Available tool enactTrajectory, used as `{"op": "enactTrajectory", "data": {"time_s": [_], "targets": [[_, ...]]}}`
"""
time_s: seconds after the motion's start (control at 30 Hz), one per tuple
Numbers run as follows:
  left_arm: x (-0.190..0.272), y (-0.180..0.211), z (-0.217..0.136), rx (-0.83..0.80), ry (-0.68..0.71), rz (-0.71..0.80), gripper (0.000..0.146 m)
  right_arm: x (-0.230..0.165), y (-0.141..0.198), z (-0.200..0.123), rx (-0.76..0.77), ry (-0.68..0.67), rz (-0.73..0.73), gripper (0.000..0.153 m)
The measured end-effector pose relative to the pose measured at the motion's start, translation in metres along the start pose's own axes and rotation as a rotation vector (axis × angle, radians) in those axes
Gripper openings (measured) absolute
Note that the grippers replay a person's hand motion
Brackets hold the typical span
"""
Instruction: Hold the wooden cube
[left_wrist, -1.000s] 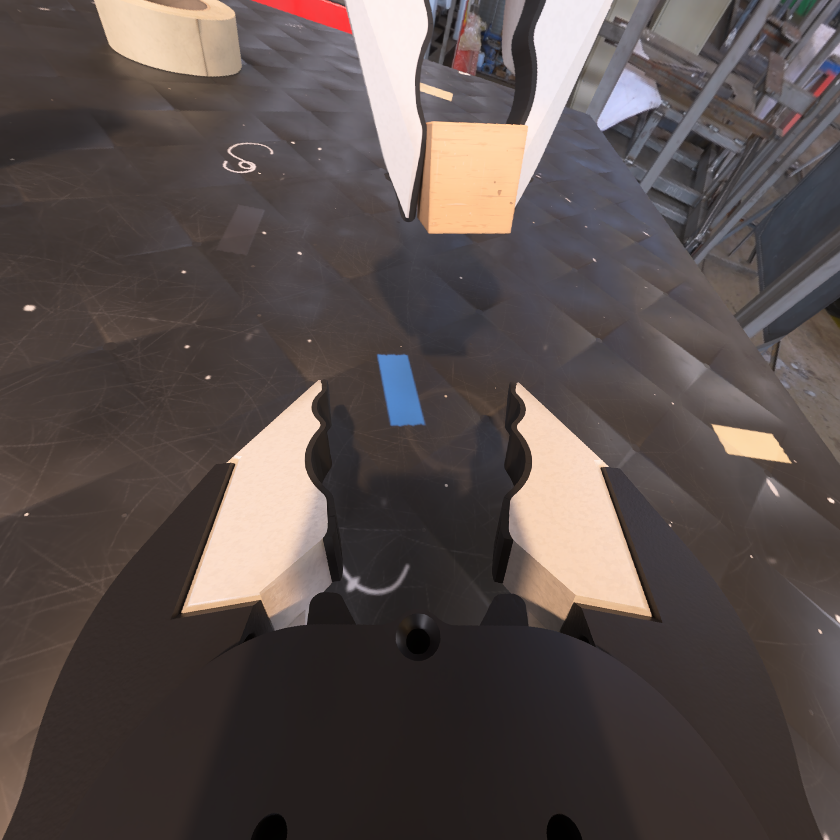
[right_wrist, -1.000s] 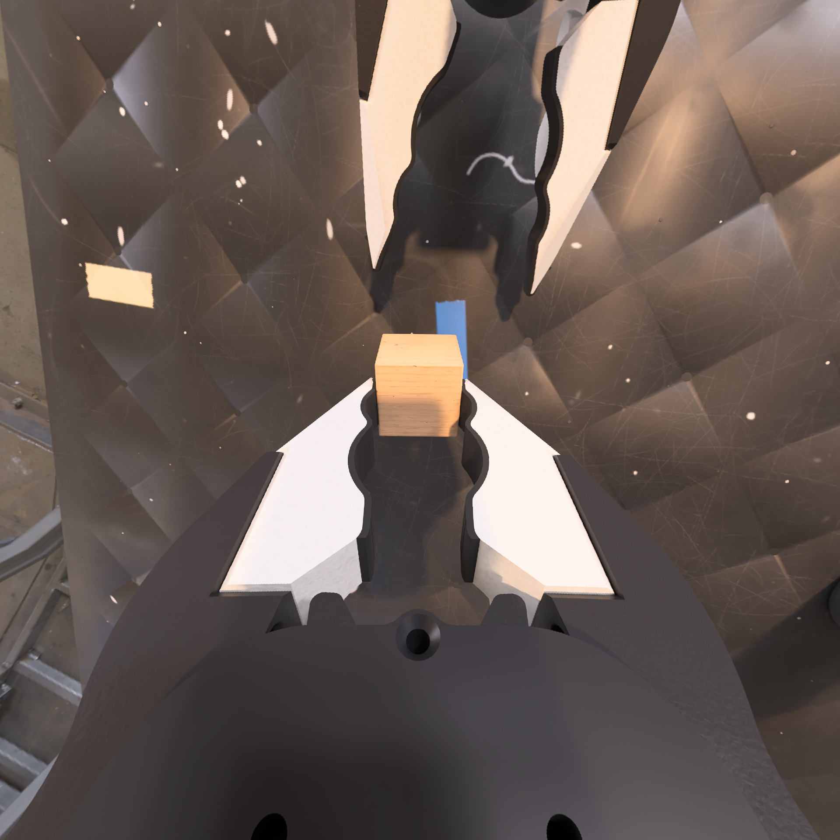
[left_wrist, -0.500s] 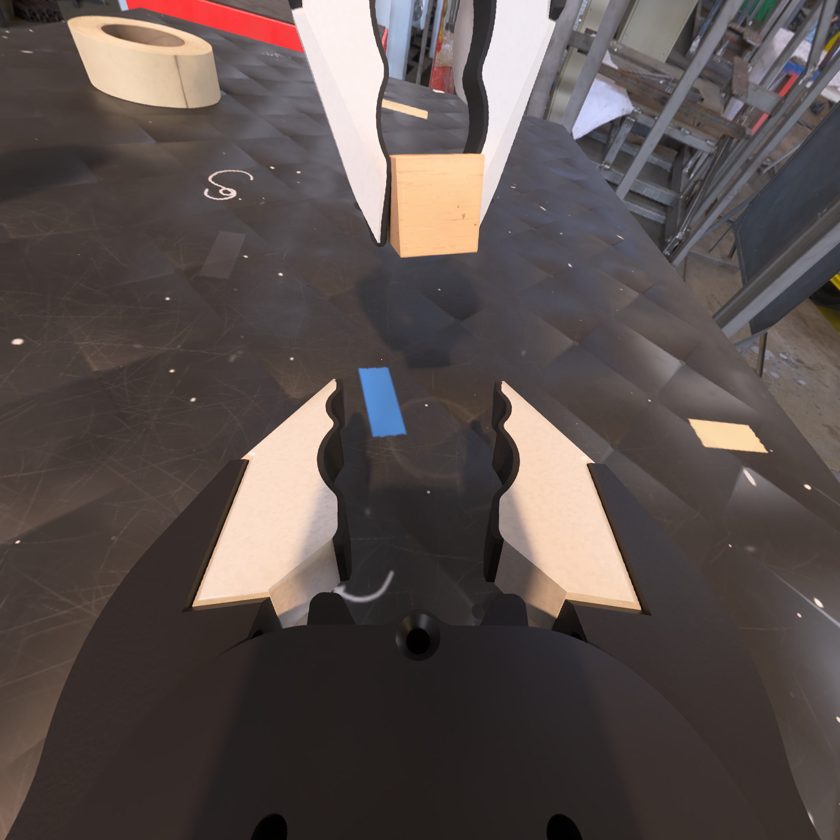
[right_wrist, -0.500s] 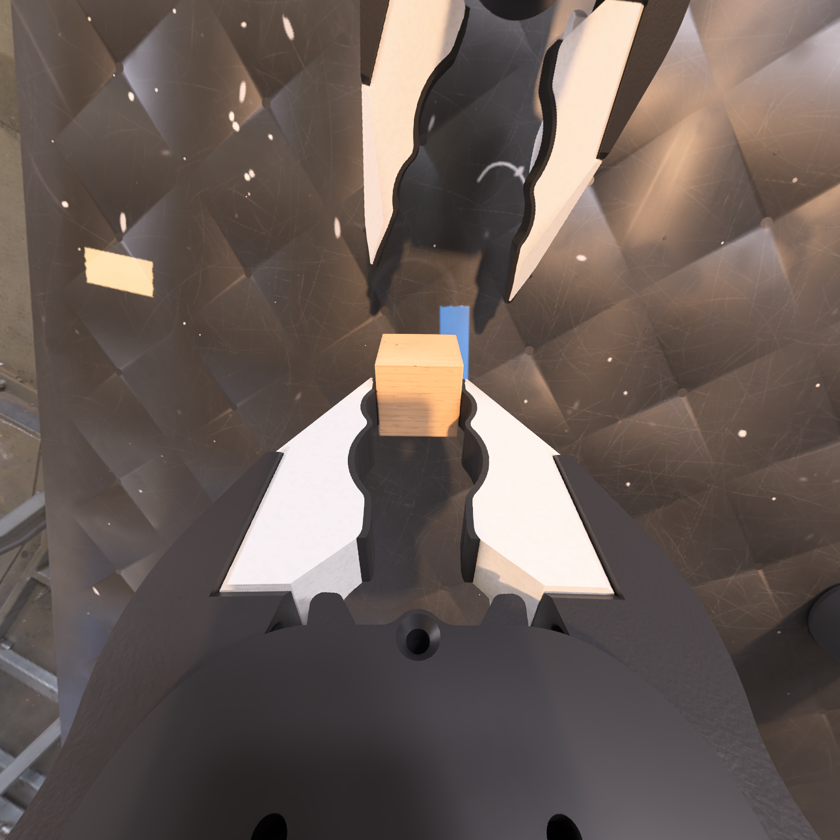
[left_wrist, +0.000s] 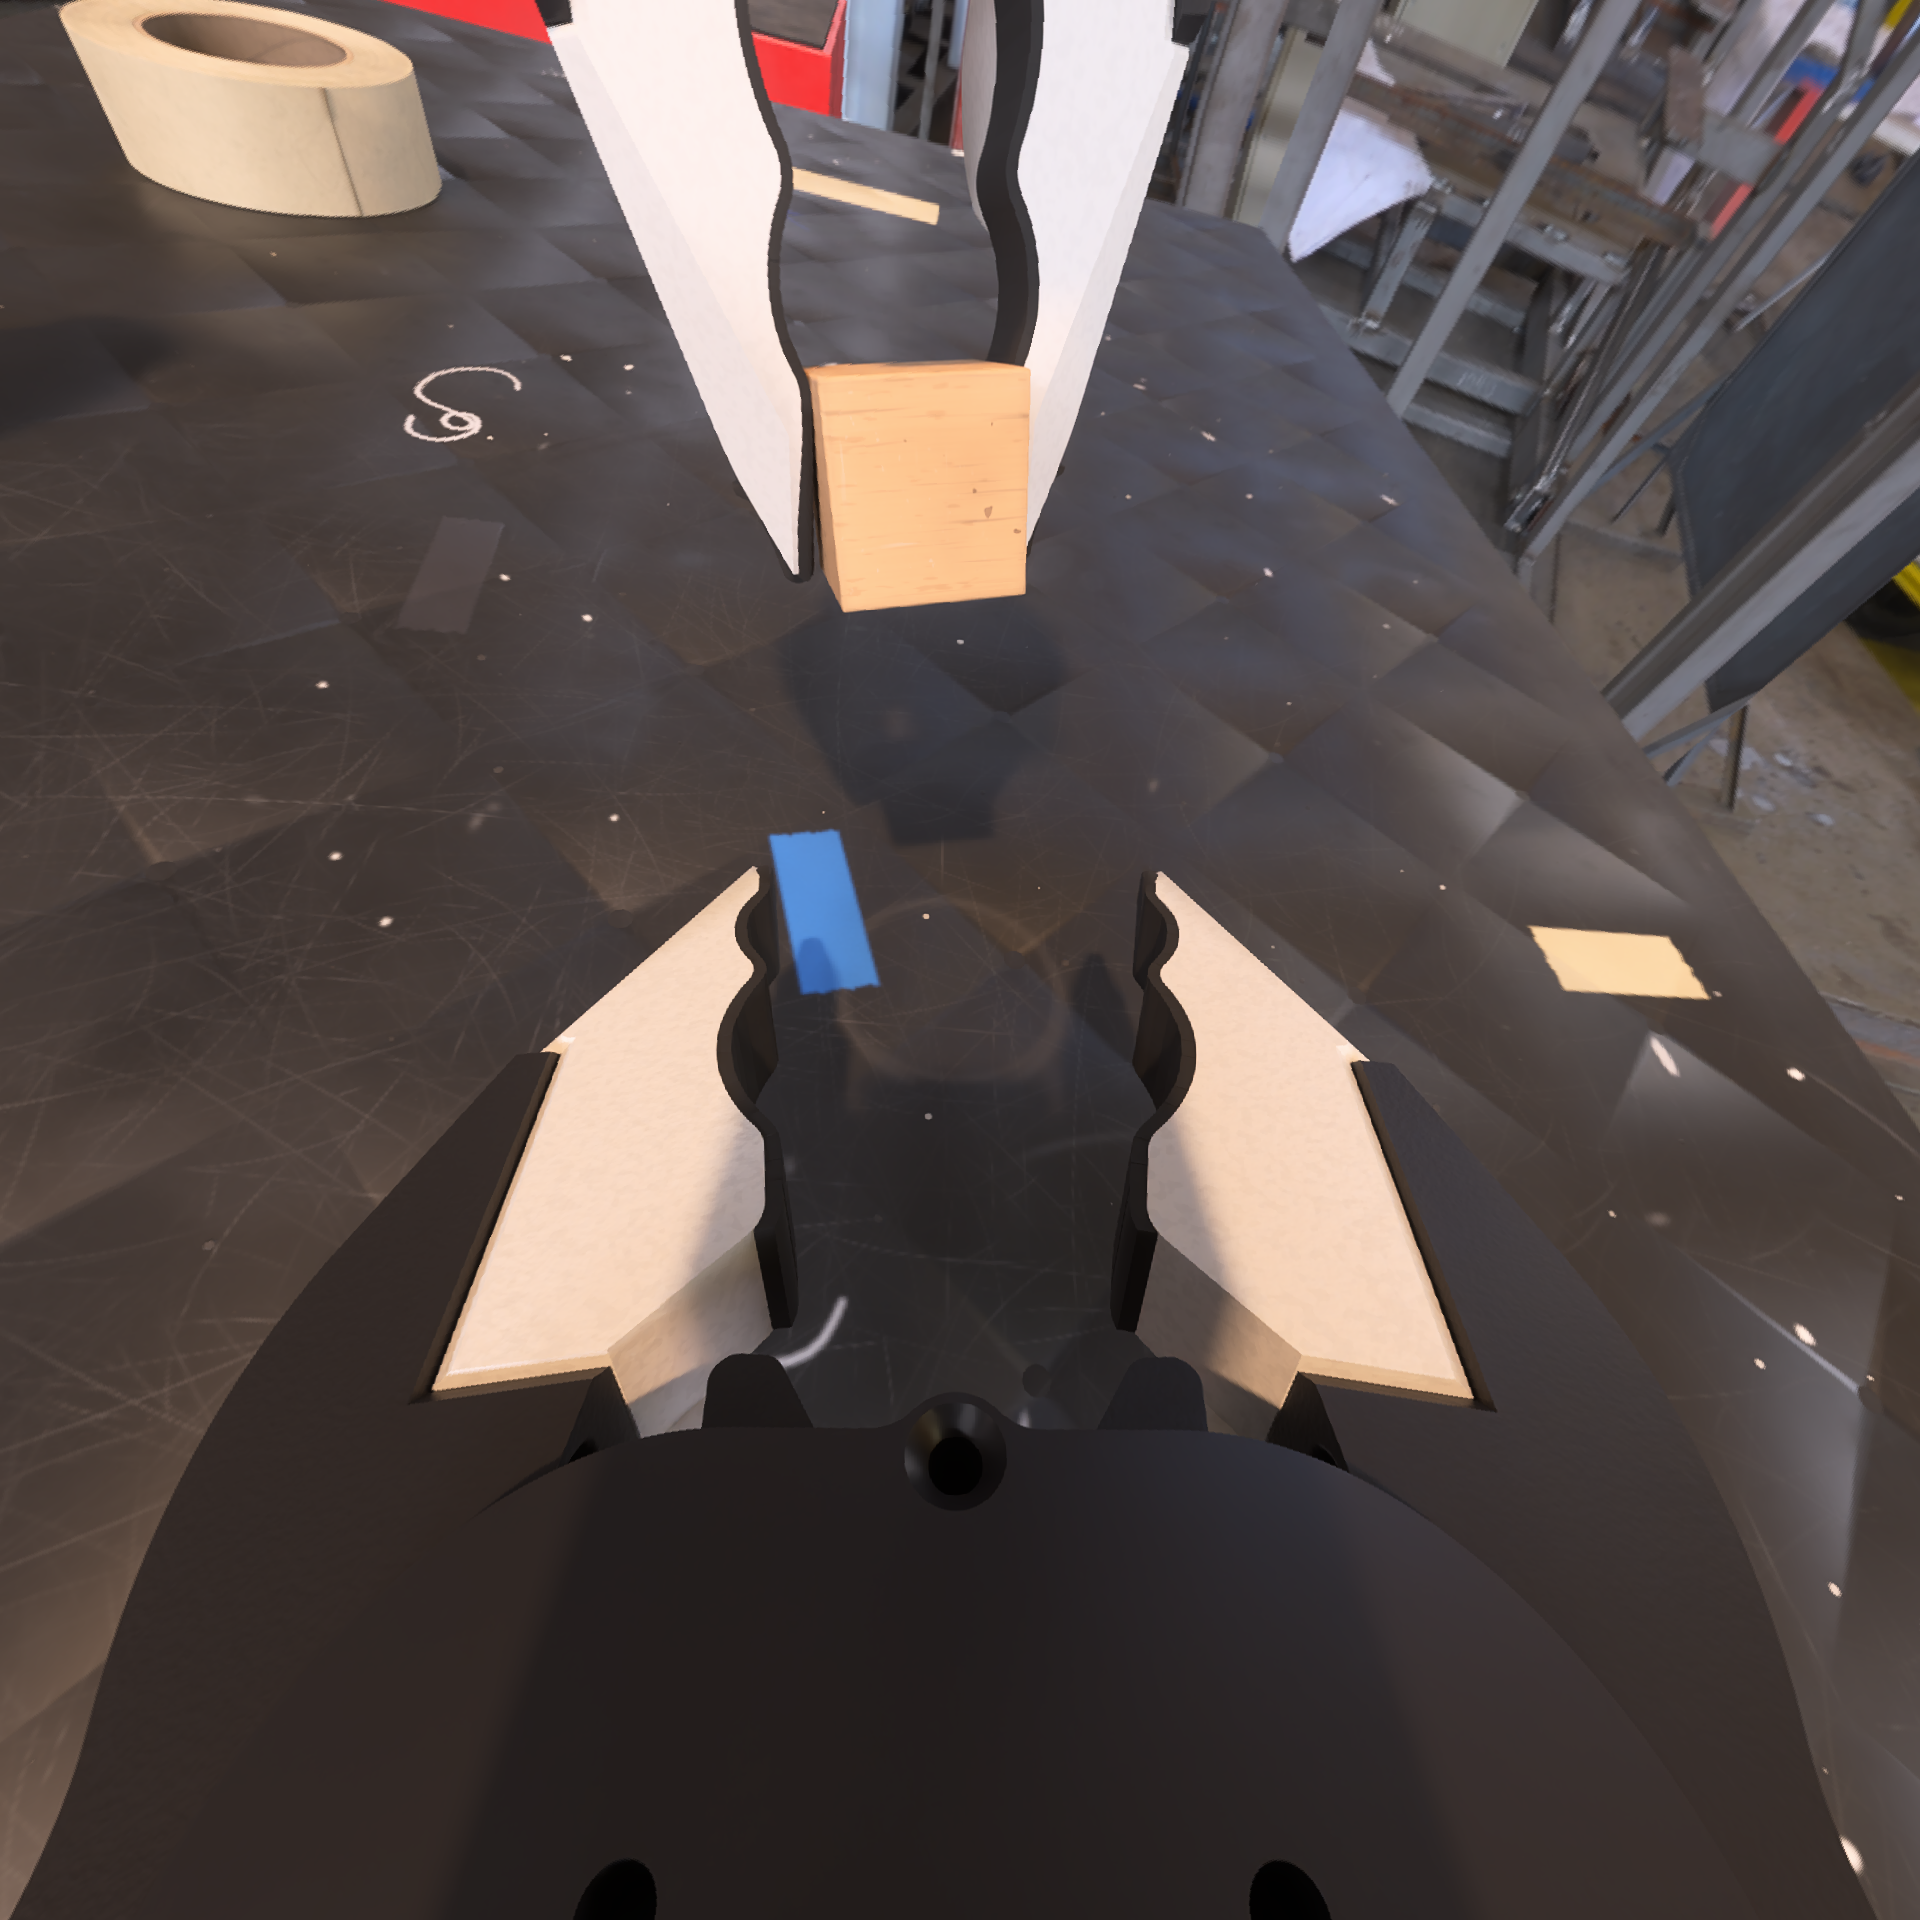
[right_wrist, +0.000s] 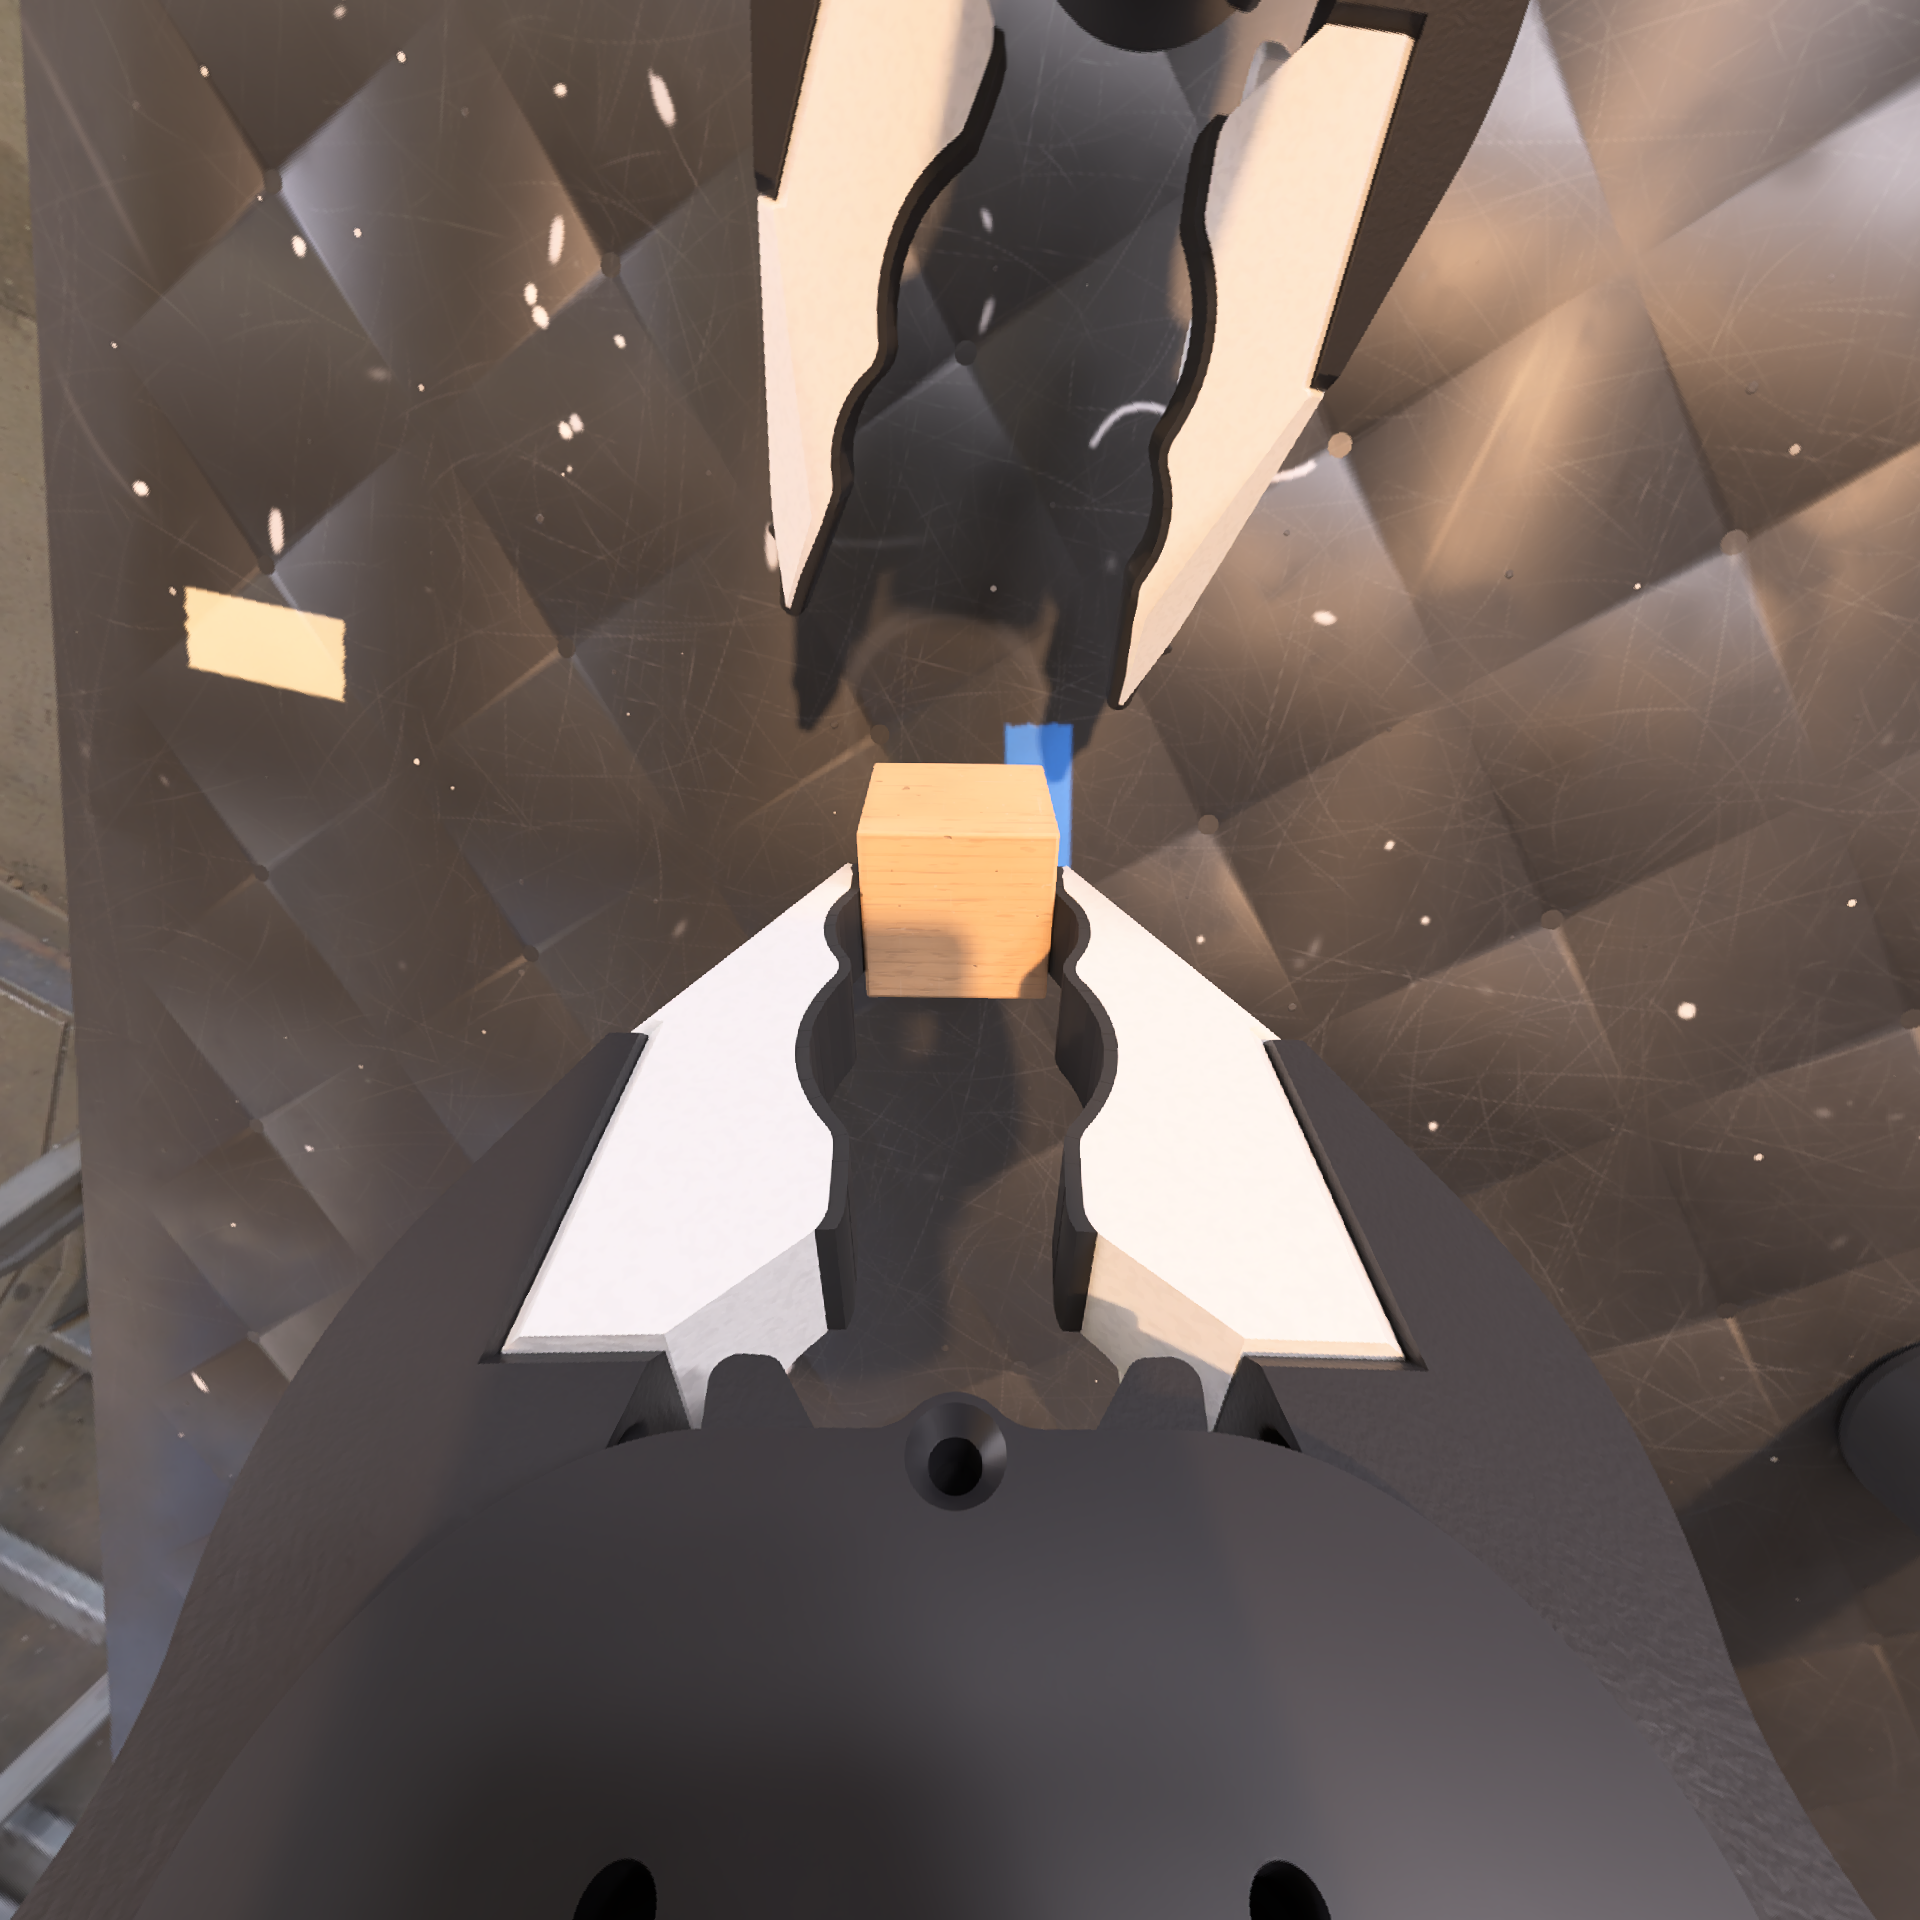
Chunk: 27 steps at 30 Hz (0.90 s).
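My right gripper (right_wrist: 956, 883) stays clamped on the wooden cube (right_wrist: 956, 883), lifted clear of the table (left_wrist: 312, 727); my left gripper (left_wrist: 951, 883) has crept closer, wide open and empty, cube at twelve o'clock: hold secure

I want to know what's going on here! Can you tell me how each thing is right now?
wooden cube: pinched between the right tool's fingertips, lifted off the table.
right tool: shut on the cube.
left tool: open, empty, low over the table.
blue tape strip: flat on the table.
tape roll: lying flat on the table.
tan patch: flat on the table.
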<state>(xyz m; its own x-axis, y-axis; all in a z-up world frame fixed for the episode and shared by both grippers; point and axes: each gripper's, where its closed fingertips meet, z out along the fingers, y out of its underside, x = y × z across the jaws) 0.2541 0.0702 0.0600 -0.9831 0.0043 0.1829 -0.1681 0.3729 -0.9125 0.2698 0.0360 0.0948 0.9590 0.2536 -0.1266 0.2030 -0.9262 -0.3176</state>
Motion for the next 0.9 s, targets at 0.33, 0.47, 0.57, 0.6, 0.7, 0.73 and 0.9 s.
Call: {"op": "enactTrajectory", "data": {"time_s": [0.33, 0.47, 0.57, 0.6, 0.7, 0.73, 0.9], "targets": [[0.003, -0.008, -0.001, 0.044, 0.000, -0.017, 0.069, -0.002, -0.001, 0.001, -0.033, -0.044, 0.046, 0.034], [0.005, -0.011, -0.002, 0.067, 0.019, -0.034, 0.067, -0.003, -0.001, 0.002, -0.057, -0.058, 0.063, 0.034], [0.004, -0.013, -0.002, 0.076, 0.010, -0.037, 0.072, -0.003, -0.003, 0.002, -0.054, -0.050, 0.053, 0.034], [0.003, -0.013, -0.002, 0.075, 0.008, -0.036, 0.072, -0.002, -0.003, 0.002, -0.050, -0.043, 0.046, 0.034], [-0.002, -0.011, -0.005, 0.058, -0.022, -0.023, 0.074, -0.002, -0.003, 0.002, -0.049, -0.035, 0.033, 0.034], [-0.003, -0.011, -0.006, 0.053, -0.034, -0.016, 0.074, -0.001, -0.003, 0.002, -0.047, -0.026, 0.025, 0.034], [-0.008, -0.010, -0.016, 0.029, -0.049, -0.035, 0.075, -0.002, -0.003, 0.002, -0.055, 0.018, -0.008, 0.034]]}}
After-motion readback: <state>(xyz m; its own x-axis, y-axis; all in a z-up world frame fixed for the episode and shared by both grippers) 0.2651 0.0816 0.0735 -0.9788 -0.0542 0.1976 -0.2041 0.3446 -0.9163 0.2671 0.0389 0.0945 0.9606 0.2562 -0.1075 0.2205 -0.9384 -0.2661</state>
